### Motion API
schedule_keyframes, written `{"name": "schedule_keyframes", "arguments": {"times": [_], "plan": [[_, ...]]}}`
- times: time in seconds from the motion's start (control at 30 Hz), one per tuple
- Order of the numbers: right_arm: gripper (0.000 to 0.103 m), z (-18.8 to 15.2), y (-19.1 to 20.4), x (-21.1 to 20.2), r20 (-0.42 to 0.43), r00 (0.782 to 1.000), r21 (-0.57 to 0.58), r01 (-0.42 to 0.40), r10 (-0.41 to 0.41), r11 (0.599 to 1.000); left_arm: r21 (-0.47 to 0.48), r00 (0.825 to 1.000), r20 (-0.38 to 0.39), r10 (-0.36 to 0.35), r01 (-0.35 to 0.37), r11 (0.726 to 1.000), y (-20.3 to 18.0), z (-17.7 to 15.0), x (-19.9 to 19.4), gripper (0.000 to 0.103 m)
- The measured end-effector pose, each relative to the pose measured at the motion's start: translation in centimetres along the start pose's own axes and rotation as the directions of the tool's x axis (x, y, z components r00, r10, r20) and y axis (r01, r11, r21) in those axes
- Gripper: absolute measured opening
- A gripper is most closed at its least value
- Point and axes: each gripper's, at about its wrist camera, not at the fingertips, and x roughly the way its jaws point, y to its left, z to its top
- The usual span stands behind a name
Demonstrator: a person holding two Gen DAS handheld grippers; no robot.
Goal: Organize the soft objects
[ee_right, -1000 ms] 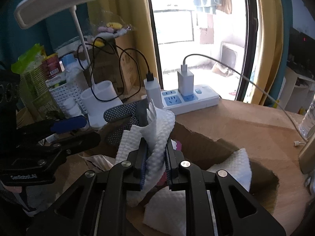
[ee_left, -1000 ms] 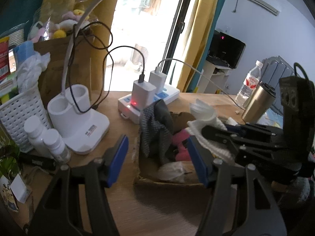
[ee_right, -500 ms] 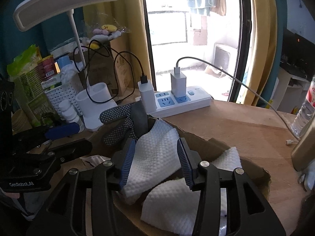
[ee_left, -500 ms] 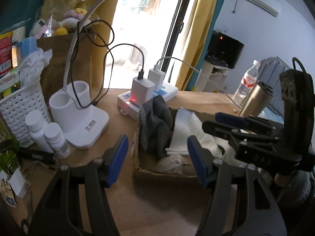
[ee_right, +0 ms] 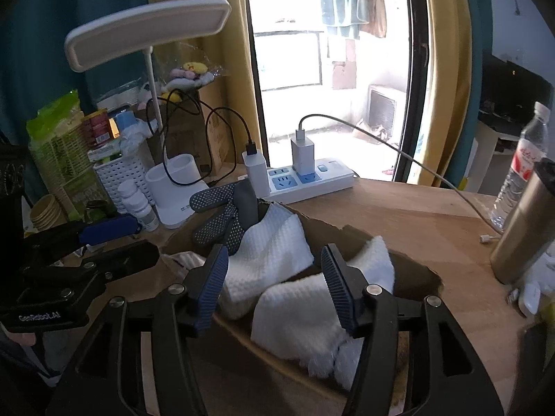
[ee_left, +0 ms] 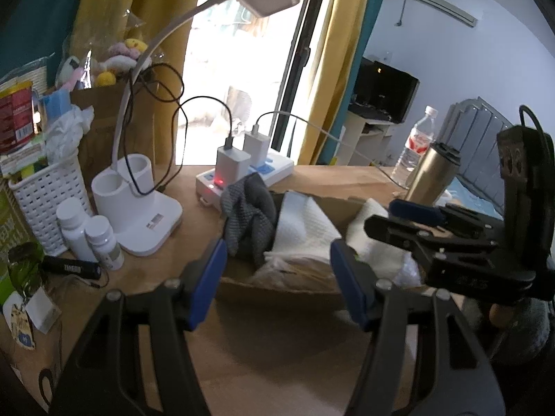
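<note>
We see the right gripper [ee_right: 274, 284] tilted down over the cardboard box [ee_right: 416, 270], jaws opening, nothing pinched — the white cloth [ee_right: 274, 253] lies in the box beyond its pads. The left gripper [ee_left: 277, 279] hangs apart, empty, before the box; a dotted glove [ee_left: 248, 218] drapes the far rim.

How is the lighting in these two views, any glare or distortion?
Left wrist view: the window is blown out white, the near tabletop dim, straight edges bowed by the fisheye. Right wrist view: daylight through the window is strong, and the white cloths in the cardboard box stay readable.
</note>
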Motion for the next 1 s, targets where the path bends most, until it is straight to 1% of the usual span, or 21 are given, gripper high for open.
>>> {"name": "schedule_keyframes", "arguments": {"times": [0.1,0.13,0.17,0.23,0.47,0.5,0.57,0.63,0.7,0.93,1.0], "plan": [[0.062,-0.3,0.0,-1.2,0.01,1.0,0.0,0.008,-0.008,1.0,0.005,1.0,0.006,0.002,-0.002,1.0,-0.5,-0.3,-0.7,0.064],[0.062,-0.5,0.0,-1.5,0.013,1.0,0.001,0.011,-0.011,1.0,0.009,1.0,0.008,0.007,-0.007,1.0,-0.7,-0.4,-0.9,0.068],[0.063,-0.6,0.1,-1.7,0.015,1.0,0.001,0.013,-0.013,1.0,0.014,1.0,0.009,0.016,-0.016,1.0,-0.9,-0.5,-1.1,0.077],[0.063,-0.9,0.2,-2.5,0.019,1.0,0.003,0.021,-0.021,1.0,0.018,1.0,0.014,0.024,-0.025,1.0,-1.2,-0.7,-1.6,0.083],[0.064,-2.0,0.3,-5.4,0.045,0.998,0.008,0.042,-0.042,0.999,0.018,0.999,0.039,0.031,-0.032,0.999,-2.0,-1.3,-3.5,0.086],[0.064,-2.1,0.4,-5.8,0.049,0.998,0.007,0.044,-0.045,0.999,0.018,0.998,0.046,0.035,-0.036,0.999,-2.1,-1.5,-4.0,0.087],[0.065,-2.4,0.5,-6.5,0.058,0.997,0.006,0.048,-0.049,0.999,0.019,0.998,0.054,0.036,-0.037,0.999,-2.3,-1.7,-4.5,0.094],[0.066,-2.7,0.7,-7.4,0.067,0.996,0.003,0.056,-0.056,0.998,0.022,0.998,0.062,0.033,-0.035,0.999,-2.7,-1.9,-5.2,0.096],[0.073,-3.1,0.9,-8.2,0.077,0.995,-0.002,0.065,-0.065,0.998,0.029,0.997,0.072,0.033,-0.035,0.999,-3.1,-2.2,-5.9,0.096],[0.077,-4.5,1.4,-10.9,0.118,0.988,-0.019,0.103,-0.1,0.995,0.068,0.995,0.095,0.028,-0.034,0.997,-4.9,-3.2,-7.9,0.102],[0.078,-5.0,1.4,-11.5,0.122,0.987,-0.013,0.106,-0.103,0.994,0.083,0.995,0.095,0.021,-0.029,0.996,-5.4,-3.6,-8.4,0.102]]}}
